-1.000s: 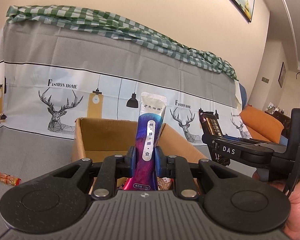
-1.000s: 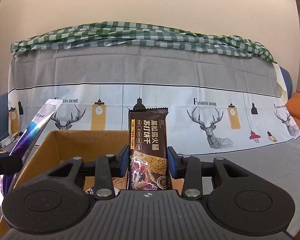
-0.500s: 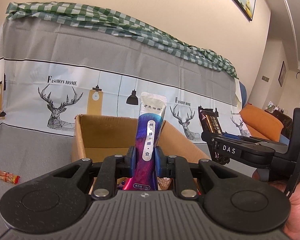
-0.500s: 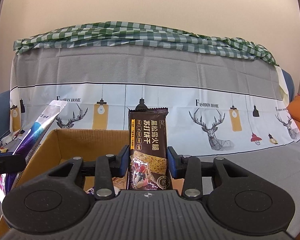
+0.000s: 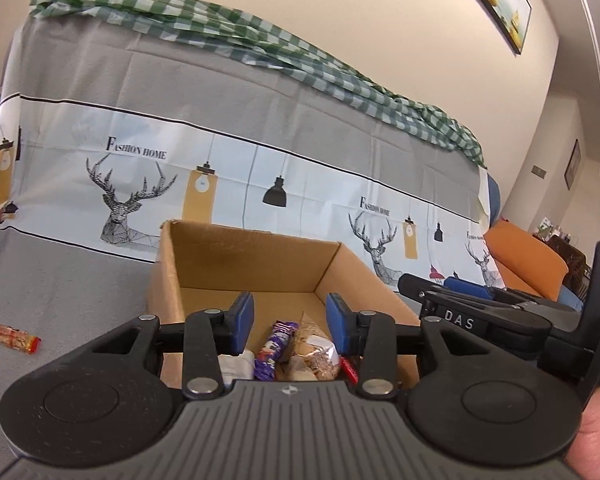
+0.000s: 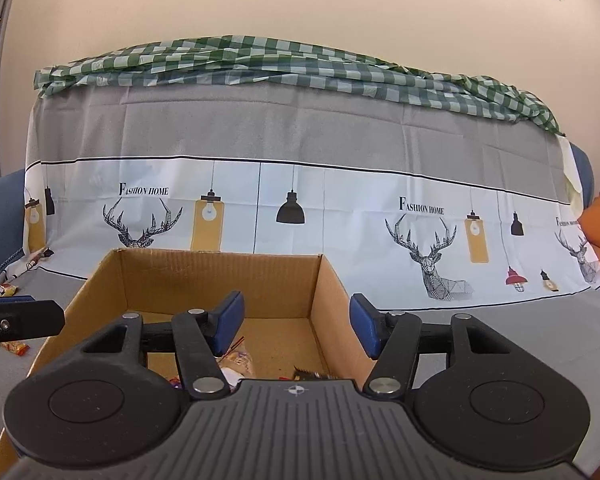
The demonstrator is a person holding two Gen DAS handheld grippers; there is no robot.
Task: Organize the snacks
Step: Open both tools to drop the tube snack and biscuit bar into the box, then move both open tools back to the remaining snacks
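The sofa cover [image 6: 340, 140] fills most of what I see — grey cloth with a pale band of printed deer and lamps, and a green checked cloth [image 6: 300, 64] bunched along the top. On its seat sits the cardboard box [image 5: 260, 264], open at the top, and both my grippers hang over it. In the box, from my left camera, lie a purple packet [image 5: 274, 350], a clear bag of pale biscuits [image 5: 316, 350] touching its right side, a white wrapper [image 5: 236, 364] on its left, and a red sliver [image 5: 350, 368] at the right wall. From the right camera I make out a dark wrapper edge [image 6: 314, 374] on the box floor, though my own gripper hides most of it. My left gripper [image 5: 290, 324] is spread wide with nothing between its fingers; my right gripper [image 6: 296, 326] is likewise released and bare. Outside the box, a small red snack [image 5: 12, 336] lies on the grey seat, well to the left.
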